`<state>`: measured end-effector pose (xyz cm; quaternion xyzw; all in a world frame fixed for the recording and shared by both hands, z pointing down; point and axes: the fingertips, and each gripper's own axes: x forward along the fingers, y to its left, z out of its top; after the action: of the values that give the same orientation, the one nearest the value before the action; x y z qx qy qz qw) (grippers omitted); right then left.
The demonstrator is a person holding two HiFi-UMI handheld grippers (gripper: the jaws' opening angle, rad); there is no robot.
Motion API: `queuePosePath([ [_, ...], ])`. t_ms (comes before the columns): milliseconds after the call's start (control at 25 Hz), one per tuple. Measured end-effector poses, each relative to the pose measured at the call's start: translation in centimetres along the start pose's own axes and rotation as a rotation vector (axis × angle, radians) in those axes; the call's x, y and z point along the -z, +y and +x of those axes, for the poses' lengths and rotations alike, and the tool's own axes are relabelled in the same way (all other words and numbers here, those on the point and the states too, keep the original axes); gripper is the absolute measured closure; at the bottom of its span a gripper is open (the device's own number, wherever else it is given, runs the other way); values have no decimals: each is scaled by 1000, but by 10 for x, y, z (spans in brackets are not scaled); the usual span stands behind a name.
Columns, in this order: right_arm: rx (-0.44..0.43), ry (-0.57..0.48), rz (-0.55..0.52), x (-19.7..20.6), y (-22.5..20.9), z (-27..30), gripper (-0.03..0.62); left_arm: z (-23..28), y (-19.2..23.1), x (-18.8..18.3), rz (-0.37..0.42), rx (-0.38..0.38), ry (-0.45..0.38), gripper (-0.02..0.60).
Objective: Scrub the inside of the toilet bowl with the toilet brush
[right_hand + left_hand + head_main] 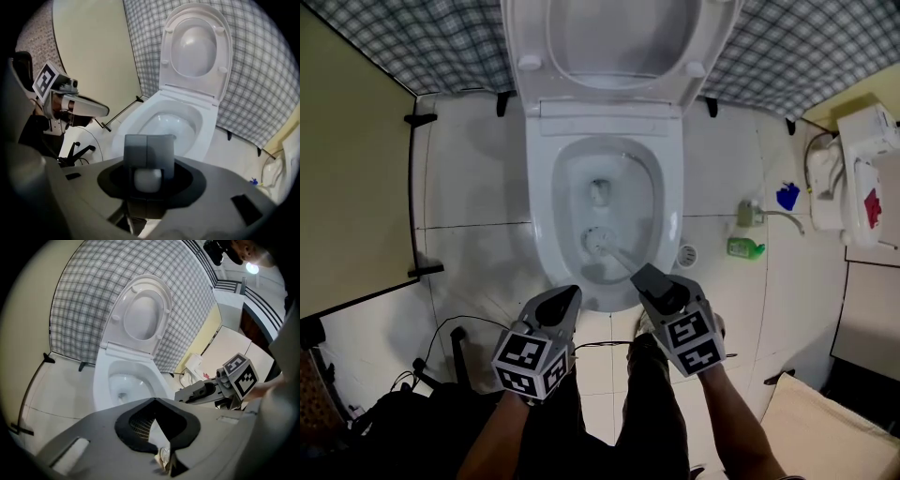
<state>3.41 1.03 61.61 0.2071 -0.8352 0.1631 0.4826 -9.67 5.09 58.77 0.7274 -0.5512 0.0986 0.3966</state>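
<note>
Now my right gripper (pixel 644 276), at lower centre, clamps the grey handle of the toilet brush (pixel 600 242). Its pale round head sits low inside the white toilet bowl (pixel 540 206). My left gripper (pixel 570 294) is closed on nothing.

The toilet brush (pixel 601 241) handle's top (head view) is hidden inside the right claw (pixel 644 274).

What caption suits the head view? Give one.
Right gripper holds white toilet brush inside white ceramic toilet bowl.
</note>
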Motion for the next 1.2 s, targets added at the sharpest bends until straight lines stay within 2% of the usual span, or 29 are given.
queuePosePath([
  [200,99,60,50,17,-29,-17,408,-2,-4,-5,9,17,-4,571],
  [360,143,102,9,19,-39,-30,408,-4,-6,-8,14,23,-4,571],
  [440,121,120,-16,18,-33,-33,408,-7,-4,-8,15,21,-2,571],
  [600,-5,117,-47,15,2,-26,408,-12,2,-6,14,7,0,572],
  [720,-67,100,-94,5,28,-16,408,-15,6,-5,13,1,1,571],
  [840,-133,66,-78,-11,43,-12,408,-18,7,-4,10,-5,1,572],
  [1000,-147,88,-98,-14,35,-14,410,-19,4,-8,4,-6,-9,572],
  [1200,-121,190,-161,7,21,-23,410,-19,-4,-10,-7,3,-17,572],
])
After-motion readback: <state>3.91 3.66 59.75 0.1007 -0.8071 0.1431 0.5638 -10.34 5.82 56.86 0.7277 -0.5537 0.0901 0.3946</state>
